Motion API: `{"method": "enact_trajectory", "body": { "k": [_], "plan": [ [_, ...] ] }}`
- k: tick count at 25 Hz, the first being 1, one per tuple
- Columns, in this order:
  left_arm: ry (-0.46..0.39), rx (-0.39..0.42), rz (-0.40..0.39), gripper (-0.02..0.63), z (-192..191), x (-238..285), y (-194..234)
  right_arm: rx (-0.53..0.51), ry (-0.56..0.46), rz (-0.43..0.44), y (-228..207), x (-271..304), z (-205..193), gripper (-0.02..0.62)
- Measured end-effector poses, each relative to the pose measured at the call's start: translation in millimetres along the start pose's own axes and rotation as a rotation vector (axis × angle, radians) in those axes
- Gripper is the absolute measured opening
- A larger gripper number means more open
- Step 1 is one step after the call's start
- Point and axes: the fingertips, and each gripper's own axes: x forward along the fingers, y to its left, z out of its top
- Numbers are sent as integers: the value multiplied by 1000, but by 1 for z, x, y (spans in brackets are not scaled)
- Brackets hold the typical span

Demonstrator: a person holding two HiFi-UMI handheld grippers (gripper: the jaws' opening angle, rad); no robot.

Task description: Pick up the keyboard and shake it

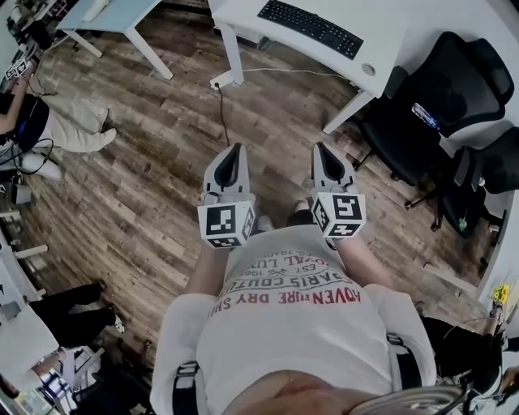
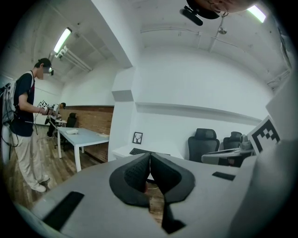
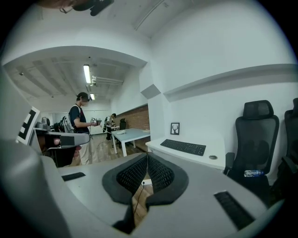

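A black keyboard (image 1: 310, 27) lies on the white desk (image 1: 389, 32) at the top of the head view, far ahead of both grippers. It also shows in the right gripper view as a dark keyboard (image 3: 183, 147) on the desk, and partly in the left gripper view as a dark strip of keyboard (image 2: 138, 151). My left gripper (image 1: 236, 148) and right gripper (image 1: 319, 148) are held side by side in front of my chest over the wooden floor. Both are shut with nothing between the jaws.
Black office chairs (image 1: 442, 97) stand right of the desk. A cable (image 1: 225, 113) runs down from the desk across the floor. A second light table (image 1: 113, 20) is at the top left. A person (image 1: 49, 126) stands at the left; another person (image 2: 25, 121) holds grippers nearby.
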Motion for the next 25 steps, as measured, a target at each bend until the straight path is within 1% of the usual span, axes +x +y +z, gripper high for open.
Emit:
{"method": "enact_trajectory", "body": {
  "k": [4, 6, 8, 11, 14, 19, 22, 25],
  "plan": [
    [6, -18, -9, 26, -1, 33, 5, 12, 6, -14, -19, 32, 1, 26],
    [2, -10, -13, 26, 2, 52, 3, 16, 3, -14, -34, 49, 4, 26],
    [3, 5, -9, 26, 8, 75, 4, 22, -1, -7, -48, 70, 11, 26],
    [37, 6, -22, 26, 16, 117, 6, 30, -14, 11, -71, 105, 29, 26],
    [52, -10, -18, 26, 26, 162, 5, 26, -30, 24, -103, 134, 50, 26],
    [26, 23, -13, 26, 46, 240, -4, 28, -70, 33, -170, 178, 74, 26],
    [33, 27, -12, 26, 47, 283, -4, 36, -81, 40, -201, 201, 80, 26],
    [48, 11, -24, 26, 47, 324, -6, 45, -71, 30, -229, 222, 81, 26]
  ]
}}
